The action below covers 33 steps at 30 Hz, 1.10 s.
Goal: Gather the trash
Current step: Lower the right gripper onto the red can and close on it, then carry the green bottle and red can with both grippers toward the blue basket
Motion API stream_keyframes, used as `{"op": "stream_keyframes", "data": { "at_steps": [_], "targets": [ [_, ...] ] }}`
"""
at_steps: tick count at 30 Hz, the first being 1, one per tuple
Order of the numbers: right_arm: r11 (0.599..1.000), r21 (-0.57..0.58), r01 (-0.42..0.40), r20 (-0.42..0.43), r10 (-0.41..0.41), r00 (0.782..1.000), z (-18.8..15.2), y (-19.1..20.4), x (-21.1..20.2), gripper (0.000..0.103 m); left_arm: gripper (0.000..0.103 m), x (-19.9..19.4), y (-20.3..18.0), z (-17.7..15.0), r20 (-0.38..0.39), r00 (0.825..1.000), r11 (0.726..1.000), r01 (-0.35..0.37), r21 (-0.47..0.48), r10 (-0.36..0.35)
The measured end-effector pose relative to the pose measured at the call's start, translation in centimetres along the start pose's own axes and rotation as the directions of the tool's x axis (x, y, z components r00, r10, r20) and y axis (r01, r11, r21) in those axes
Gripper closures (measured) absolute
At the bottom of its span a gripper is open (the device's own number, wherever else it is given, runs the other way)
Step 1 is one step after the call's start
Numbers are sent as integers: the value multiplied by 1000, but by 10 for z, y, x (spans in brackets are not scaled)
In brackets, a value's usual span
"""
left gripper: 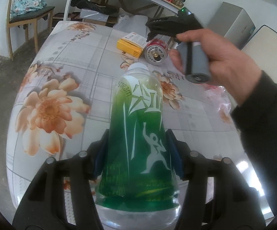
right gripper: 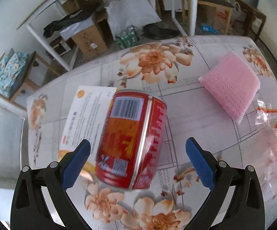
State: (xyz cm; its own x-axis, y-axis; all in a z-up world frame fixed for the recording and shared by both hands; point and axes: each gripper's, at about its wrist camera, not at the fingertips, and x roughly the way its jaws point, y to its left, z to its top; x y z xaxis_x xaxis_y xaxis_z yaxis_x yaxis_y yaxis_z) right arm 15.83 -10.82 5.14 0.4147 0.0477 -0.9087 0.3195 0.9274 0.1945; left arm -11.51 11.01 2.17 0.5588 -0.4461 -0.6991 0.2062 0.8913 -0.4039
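Note:
My left gripper (left gripper: 137,153) is shut on a clear plastic bottle (left gripper: 138,130) with a green label and a white cap, held above the flowered tablecloth (left gripper: 65,61). A red drink can (right gripper: 131,141) lies on its side on the cloth, partly over a yellow and white box (right gripper: 84,115). My right gripper (right gripper: 137,161) hovers over the can, open, its blue pads (right gripper: 201,163) well apart on either side and not touching it. In the left wrist view the can (left gripper: 156,51) and box (left gripper: 131,45) lie further back, with a hand holding the right gripper (left gripper: 152,31) above them.
A pink scrubbing sponge (right gripper: 232,86) lies right of the can. A crumpled clear wrapper with red print (right gripper: 274,138) sits at the table's right edge. Beyond the table are a wooden chair with a floral cushion (left gripper: 27,2), cardboard boxes (right gripper: 88,36) and a white metal frame.

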Motion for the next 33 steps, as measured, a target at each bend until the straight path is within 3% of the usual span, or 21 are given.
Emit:
{"op": "stream_keyframes", "data": {
  "at_steps": [3, 7, 14, 21, 33],
  "targets": [
    [1000, 14, 12, 9, -12, 1000, 0, -4, 5, 8, 48, 0, 1, -2, -2, 1000, 1000, 9, -3, -9],
    [1000, -8, 15, 1, -15, 1000, -6, -7, 9, 38, 48, 1, 1, -1, -3, 1000, 1000, 13, -6, -13],
    [998, -64, -19, 15, 20, 1000, -25, -20, -4, 39, 48, 2, -3, -2, -6, 1000, 1000, 6, 12, -6],
    [989, -140, -48, 111, 64, 992, -68, -36, -56, 39, 49, 2, -6, -5, -6, 1000, 1000, 9, 19, -8],
    [980, -150, -130, 166, 154, 974, -121, -77, -123, 39, 49, -9, -12, -7, 20, 1000, 1000, 8, 3, -9]
  ]
}}
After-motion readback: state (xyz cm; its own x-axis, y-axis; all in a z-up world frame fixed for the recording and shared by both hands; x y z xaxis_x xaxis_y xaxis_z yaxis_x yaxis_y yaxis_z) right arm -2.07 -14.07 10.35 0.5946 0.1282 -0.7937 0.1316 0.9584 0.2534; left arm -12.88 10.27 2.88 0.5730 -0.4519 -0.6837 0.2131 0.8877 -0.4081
